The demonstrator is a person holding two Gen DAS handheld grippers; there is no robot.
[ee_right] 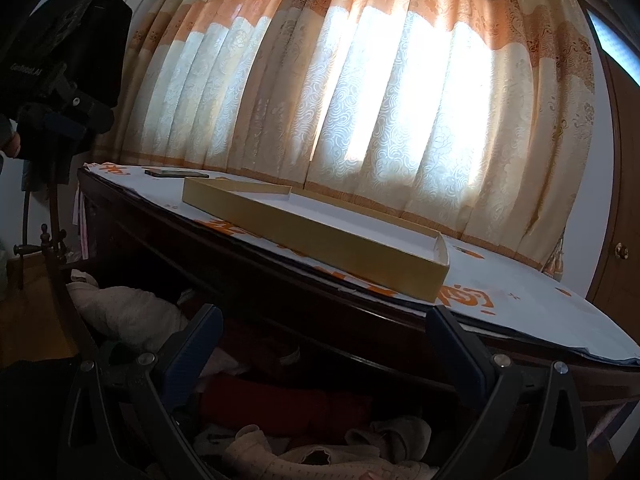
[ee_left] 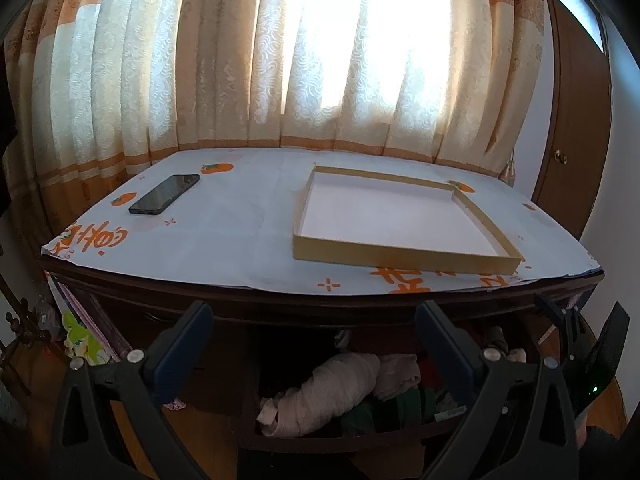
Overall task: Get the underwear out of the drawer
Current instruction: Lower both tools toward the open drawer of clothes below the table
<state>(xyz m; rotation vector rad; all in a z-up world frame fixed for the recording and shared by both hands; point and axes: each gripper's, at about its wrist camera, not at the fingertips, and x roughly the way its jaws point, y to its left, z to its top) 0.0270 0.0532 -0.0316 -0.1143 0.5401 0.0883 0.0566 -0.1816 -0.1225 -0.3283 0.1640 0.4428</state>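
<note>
Both tools, left tool [ee_left: 314,320] and right tool [ee_right: 326,326], stand spread and empty above the open drawer [ee_left: 340,438]. Underwear [ee_left: 332,388] lies inside it, below the worktop [ee_left: 248,240].

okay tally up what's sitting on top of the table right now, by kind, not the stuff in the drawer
Phone: 1
Shallow tan box tray: 1
Total: 2, both resting on the printed table cover.
</note>
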